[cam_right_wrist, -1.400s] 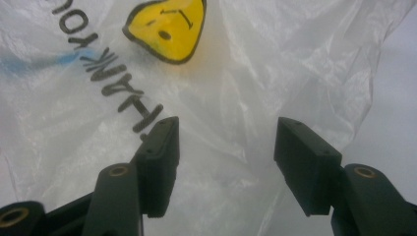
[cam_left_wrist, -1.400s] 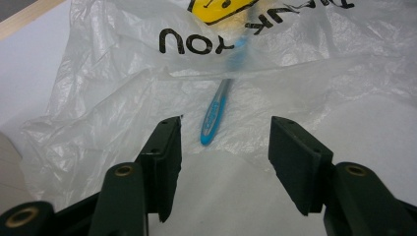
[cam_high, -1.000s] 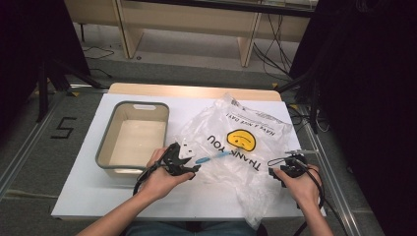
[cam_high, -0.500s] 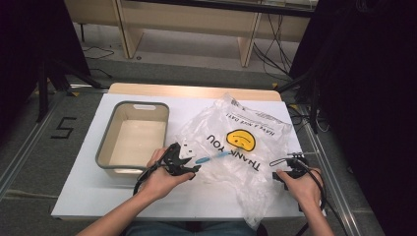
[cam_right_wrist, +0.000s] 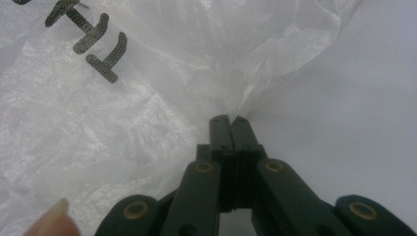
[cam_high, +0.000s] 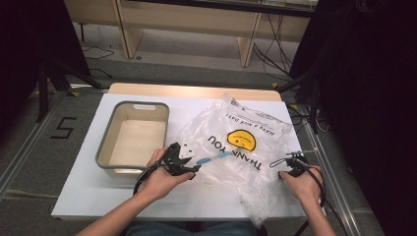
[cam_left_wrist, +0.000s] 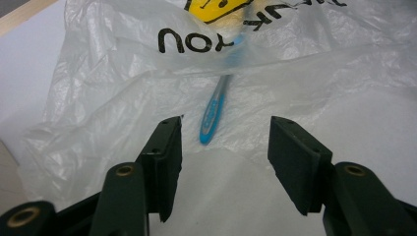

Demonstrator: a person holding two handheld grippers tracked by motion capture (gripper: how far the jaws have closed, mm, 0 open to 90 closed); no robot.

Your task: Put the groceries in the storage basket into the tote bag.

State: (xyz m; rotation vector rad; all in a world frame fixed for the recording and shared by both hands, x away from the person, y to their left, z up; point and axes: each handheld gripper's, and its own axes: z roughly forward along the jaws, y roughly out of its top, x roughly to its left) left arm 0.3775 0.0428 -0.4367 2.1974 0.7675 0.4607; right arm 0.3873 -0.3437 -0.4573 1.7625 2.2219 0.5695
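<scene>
One clear plastic bag (cam_high: pixel 241 152) lies crumpled on the white table (cam_high: pixel 88 191), printed with "THANK YOU" in black and a yellow smiley face, just right of the single grey-rimmed bin (cam_high: pixel 133 135). One blue toothbrush (cam_left_wrist: pixel 212 115) rests at the bag's near edge, its handle out in the open, its head blurred under the film.

The right gripper (cam_right_wrist: pixel 229 120) has just been closing, and its jaws are now clamped together on a pinch of the bag's edge, the plastic bunching up from between the tips. The left gripper (cam_left_wrist: pixel 223 147) stands wide apart, one jaw either side of the toothbrush handle's end, pads clear of it. Two grippers, one in each hand.
</scene>
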